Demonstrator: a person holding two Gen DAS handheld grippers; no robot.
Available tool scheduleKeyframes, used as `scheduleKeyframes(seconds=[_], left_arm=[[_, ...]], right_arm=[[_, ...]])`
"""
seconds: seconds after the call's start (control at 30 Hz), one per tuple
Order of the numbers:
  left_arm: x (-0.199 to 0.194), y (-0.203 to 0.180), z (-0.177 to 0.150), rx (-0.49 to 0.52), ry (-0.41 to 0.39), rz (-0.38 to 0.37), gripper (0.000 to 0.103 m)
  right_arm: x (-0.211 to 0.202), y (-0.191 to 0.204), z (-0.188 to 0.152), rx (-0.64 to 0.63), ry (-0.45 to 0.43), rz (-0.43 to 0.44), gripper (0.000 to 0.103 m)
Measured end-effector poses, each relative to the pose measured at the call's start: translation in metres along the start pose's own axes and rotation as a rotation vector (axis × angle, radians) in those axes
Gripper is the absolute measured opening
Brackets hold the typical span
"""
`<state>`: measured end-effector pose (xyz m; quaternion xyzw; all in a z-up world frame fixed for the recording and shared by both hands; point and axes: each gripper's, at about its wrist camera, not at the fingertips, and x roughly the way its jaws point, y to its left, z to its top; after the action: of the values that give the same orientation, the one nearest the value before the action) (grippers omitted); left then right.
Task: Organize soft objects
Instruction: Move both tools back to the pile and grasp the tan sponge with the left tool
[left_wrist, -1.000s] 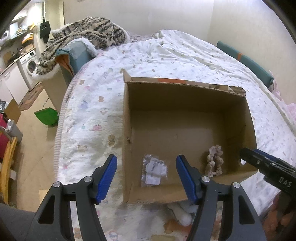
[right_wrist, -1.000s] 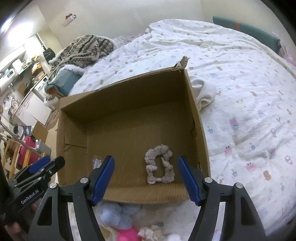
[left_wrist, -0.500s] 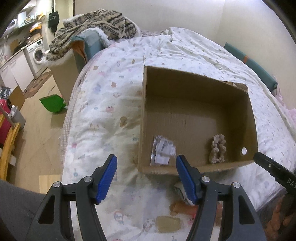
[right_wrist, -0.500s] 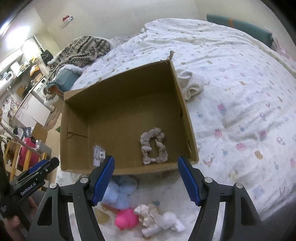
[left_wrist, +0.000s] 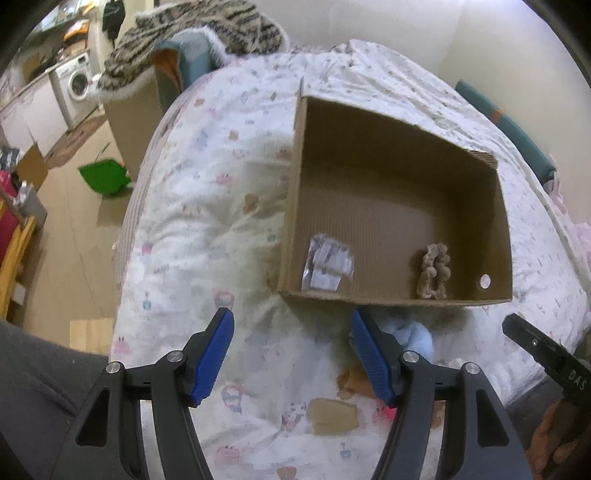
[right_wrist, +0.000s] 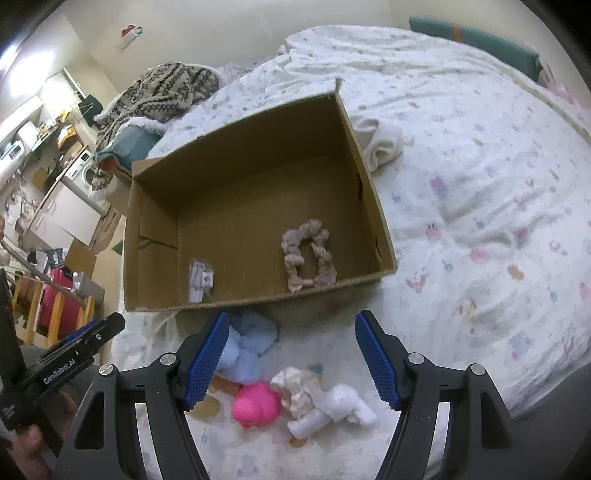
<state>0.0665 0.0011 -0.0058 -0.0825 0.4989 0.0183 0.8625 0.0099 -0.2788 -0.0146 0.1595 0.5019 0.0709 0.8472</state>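
On the bed (right_wrist: 480, 184), cardboard box (right_wrist: 369, 192) (scrunchie (right_wrist: 308, 254) inside), both grippers' jaws parted, empty.

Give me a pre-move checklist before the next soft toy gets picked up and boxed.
1. Right gripper open with nothing held: ok.
2. Left gripper open with nothing held: ok.
3. Cardboard box open on top, with bare floor beside the scrunchie: ok.
4. Pink toy lies uncovered on the bed: ok.
5. White plush is clear of the pink toy: not ok, they touch.
6. Blue cloth free to lift: cannot tell, a finger covers part of it.
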Motion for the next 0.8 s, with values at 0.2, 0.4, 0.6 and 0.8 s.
scheduleKeyframes(seconds=[0.2, 0.4, 0.6, 0.8], left_arm=[[0.025, 0.012, -0.017, -0.054, 0.161, -0.023, 0.063], [0.060, -0.007, -0.046, -0.007, 0.362, -0.103, 0.062], [0.086, -0.028, -0.063, 0.064, 0.445, -0.089, 0.057], [0.093, -0.047, -0.070, 0.172, 0.420, -0.038, 0.037]], right_arm=[[0.009, -0.016, -0.012, 0.060, 0.038, 0.003, 0.075], [0.016, -0.026, -0.011, 0.113, 0.065, 0.006, 0.075], [0.019, -0.029, -0.010, 0.131, 0.072, 0.002, 0.075], [0.020, -0.032, -0.008, 0.146, 0.077, -0.003, 0.075]])
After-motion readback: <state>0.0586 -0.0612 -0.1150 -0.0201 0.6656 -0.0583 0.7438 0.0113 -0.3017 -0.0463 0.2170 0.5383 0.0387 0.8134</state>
